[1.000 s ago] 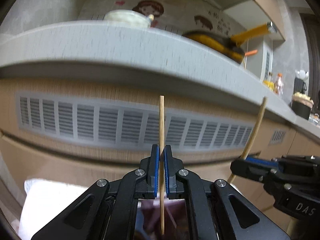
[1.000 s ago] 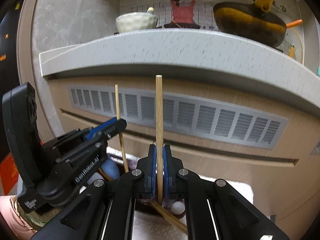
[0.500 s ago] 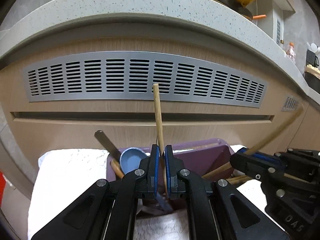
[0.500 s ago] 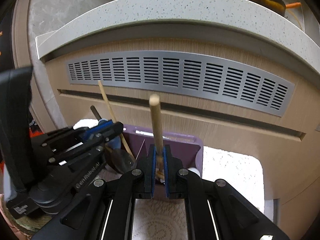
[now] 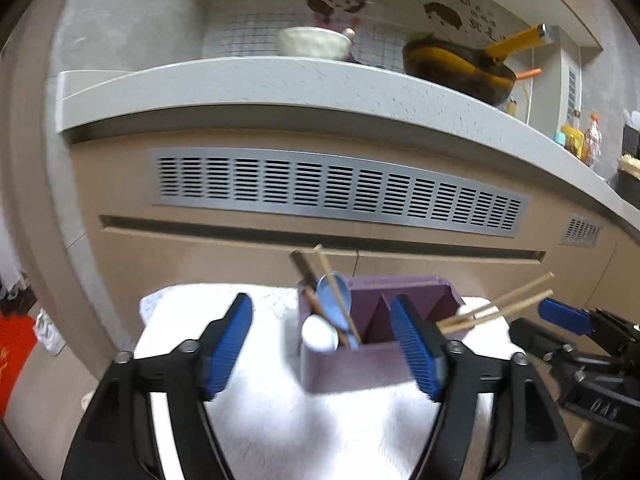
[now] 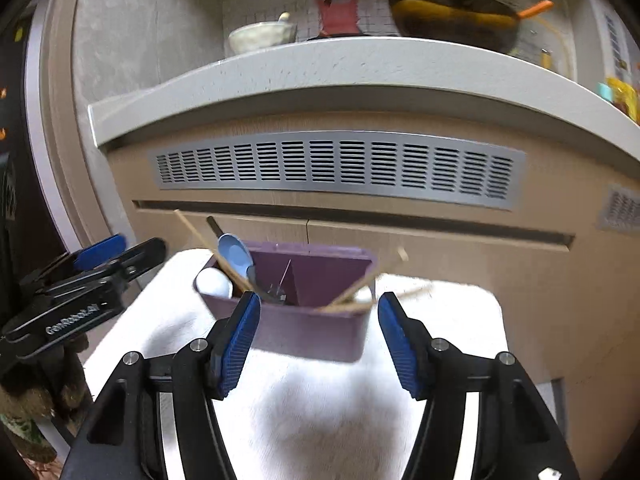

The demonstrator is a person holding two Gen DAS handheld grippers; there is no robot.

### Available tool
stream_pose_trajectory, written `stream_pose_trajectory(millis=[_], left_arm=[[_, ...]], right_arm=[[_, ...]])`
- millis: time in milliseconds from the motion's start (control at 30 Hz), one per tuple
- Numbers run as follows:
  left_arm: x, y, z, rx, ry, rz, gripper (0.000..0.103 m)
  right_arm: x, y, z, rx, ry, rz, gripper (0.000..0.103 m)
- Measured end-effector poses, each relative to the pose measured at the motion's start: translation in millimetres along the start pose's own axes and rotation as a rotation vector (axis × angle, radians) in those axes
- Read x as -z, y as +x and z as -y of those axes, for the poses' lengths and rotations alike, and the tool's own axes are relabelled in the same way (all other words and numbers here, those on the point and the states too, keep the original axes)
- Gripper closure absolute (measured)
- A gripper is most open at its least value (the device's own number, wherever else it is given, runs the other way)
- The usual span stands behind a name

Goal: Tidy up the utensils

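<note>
A purple utensil holder (image 5: 352, 368) (image 6: 312, 332) with divided compartments stands on a white towel (image 5: 320, 432) (image 6: 320, 408). Its left compartment holds a blue spoon (image 5: 334, 292) (image 6: 234, 252), a white spoon (image 5: 318, 334) (image 6: 214, 282), a dark handle and one wooden chopstick (image 5: 334, 284). Its right compartment holds wooden chopsticks (image 5: 496, 308) (image 6: 356, 292) leaning out to the right. My left gripper (image 5: 320, 348) is open and empty, just in front of the holder. My right gripper (image 6: 316, 344) is open and empty, its fingers either side of the holder's near wall.
A wood cabinet front with a grey vent grille (image 5: 336, 192) rises behind the towel, under a speckled white counter (image 5: 280, 84). On the counter are a white bowl (image 5: 312, 42) and a yellow-handled pan (image 5: 460, 68). Bottles (image 5: 588, 140) stand far right.
Both grippers have opened and let go of their chopsticks, which now rest in the purple holder. Both grippers have drawn back from the holder and tilted upward.
</note>
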State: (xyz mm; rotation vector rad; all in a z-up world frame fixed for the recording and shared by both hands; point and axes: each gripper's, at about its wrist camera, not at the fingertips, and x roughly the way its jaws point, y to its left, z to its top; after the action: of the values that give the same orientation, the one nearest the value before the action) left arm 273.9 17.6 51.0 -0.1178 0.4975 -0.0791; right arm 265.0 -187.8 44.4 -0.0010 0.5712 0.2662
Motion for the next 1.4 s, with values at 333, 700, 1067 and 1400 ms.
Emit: stream_pose_trajectory(millis=[333, 700, 1067, 1400], left_arm=[[66, -82, 12, -0.029, 0.082, -0.025, 0.000], [108, -139, 34, -0.098, 0.097, 0.000, 0.000], [114, -149, 36, -0.091, 0.089, -0.017, 0.000], [116, -148, 35, -0.088, 0.085, -0.026, 0.000]], right_arm=[[61, -63, -4, -0.029, 0.084, -0.016, 0.027], [115, -119, -11, 0.130, 0.054, 0.067, 0.007], [122, -123, -3, 0.166, 0.052, 0.063, 0.007], [123, -123, -3, 0.168, 0.045, 0.062, 0.006]])
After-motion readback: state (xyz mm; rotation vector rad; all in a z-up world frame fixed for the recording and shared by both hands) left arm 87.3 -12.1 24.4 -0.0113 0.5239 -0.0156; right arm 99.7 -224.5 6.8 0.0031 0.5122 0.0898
